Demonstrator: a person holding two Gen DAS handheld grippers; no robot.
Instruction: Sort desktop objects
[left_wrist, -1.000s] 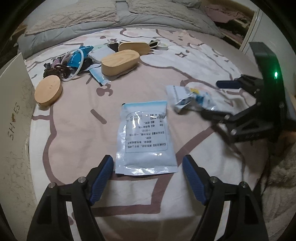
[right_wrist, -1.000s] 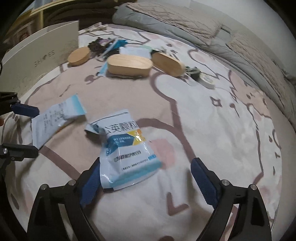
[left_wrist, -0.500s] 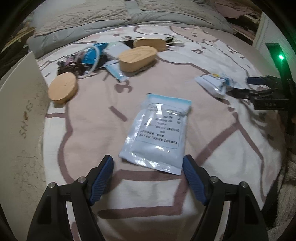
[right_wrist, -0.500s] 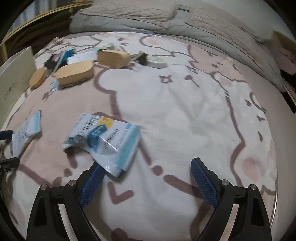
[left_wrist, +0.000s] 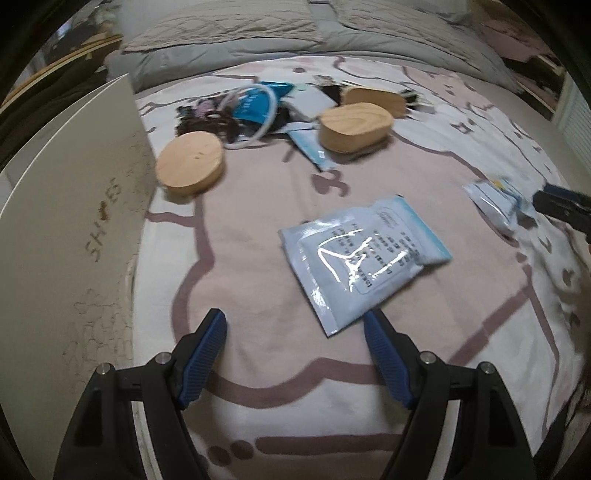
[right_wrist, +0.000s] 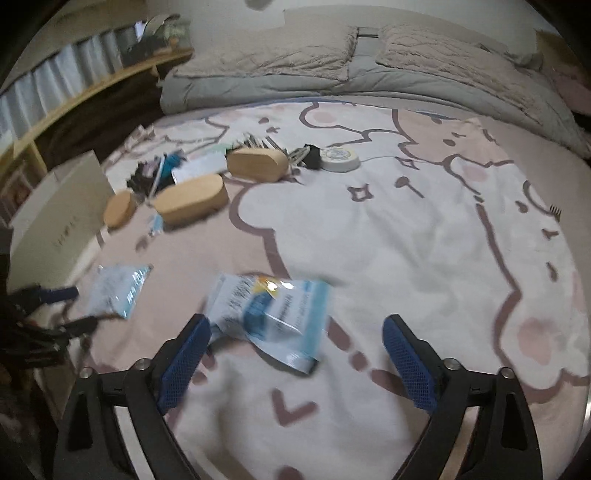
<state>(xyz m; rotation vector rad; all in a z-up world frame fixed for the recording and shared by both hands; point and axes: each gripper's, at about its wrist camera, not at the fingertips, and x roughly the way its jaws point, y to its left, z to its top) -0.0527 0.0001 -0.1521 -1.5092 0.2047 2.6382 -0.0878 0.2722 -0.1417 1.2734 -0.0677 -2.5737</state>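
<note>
Sorting, approach stage: left gripper (left_wrist: 295, 328) and right gripper (right_wrist: 297, 330), both spread and empty, each facing a sachet (left_wrist: 364, 254) (pickup seemingly next: lower, straddle edge, pinch).

a home bedroom: bed blanket (right_wrist: 406, 240), pillows (right_wrist: 280, 55) (grey duvet (right_wrist: 258, 86) behind).

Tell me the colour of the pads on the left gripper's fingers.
Blue pads on black arms, clearest in the left wrist view; the left gripper is open.
</note>
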